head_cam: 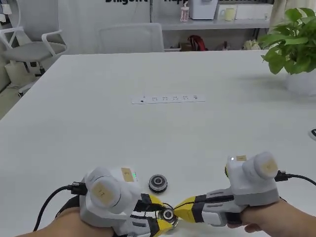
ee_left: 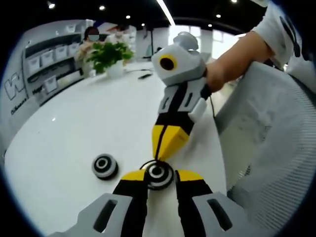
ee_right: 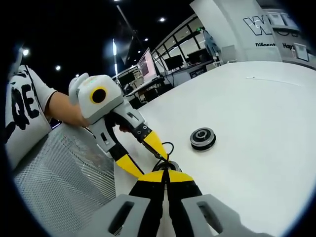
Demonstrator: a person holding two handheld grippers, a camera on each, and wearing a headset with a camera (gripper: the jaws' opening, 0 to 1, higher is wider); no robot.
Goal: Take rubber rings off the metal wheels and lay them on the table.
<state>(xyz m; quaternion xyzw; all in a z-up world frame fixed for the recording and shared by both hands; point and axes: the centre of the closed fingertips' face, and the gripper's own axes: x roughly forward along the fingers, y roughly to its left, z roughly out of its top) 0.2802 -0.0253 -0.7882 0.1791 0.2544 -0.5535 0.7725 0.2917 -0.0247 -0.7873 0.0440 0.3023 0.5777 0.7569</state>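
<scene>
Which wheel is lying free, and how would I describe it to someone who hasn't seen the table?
On the white table, find the near edge where the left gripper and right gripper meet. Just beyond their tips lies a small wheel, flat, black ring around a metal hub. Unlike the other wheel, clamped in the left gripper, nothing touches it.

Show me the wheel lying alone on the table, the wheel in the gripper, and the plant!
Loose wheel (head_cam: 158, 183), head view, its middle hub.
Held wheel (ee_left: 159, 174), left gripper view, its ringed face.
Plant (head_cam: 291, 43), head view, its green leaves.
</scene>
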